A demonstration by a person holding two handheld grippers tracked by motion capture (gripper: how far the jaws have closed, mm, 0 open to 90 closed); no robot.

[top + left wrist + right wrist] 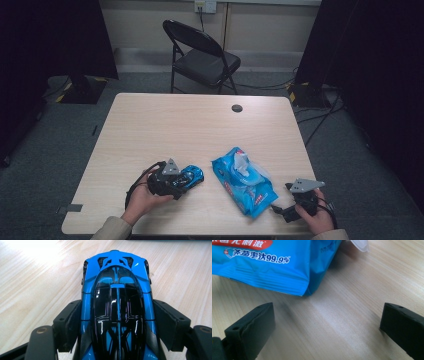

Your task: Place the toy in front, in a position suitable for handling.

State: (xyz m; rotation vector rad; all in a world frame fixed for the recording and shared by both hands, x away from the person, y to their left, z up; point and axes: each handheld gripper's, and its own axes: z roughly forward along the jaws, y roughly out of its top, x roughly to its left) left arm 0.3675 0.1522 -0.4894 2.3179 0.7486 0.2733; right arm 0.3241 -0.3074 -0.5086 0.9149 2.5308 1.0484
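jaws of the left gripper grasp the blue toy car by its flanks near the desk's front edge, right gripper released beside the wipes pack; on that glossy, tapering body the pads could slide, letting it skid or roll away.

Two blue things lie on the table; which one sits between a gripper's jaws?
The blue toy car, between the left gripper's jaws. The blue wipes pack lies beyond the right gripper's open jaws, which have bare table between them.

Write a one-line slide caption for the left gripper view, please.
Blue toy car between the left gripper's black fingers on the wooden table.
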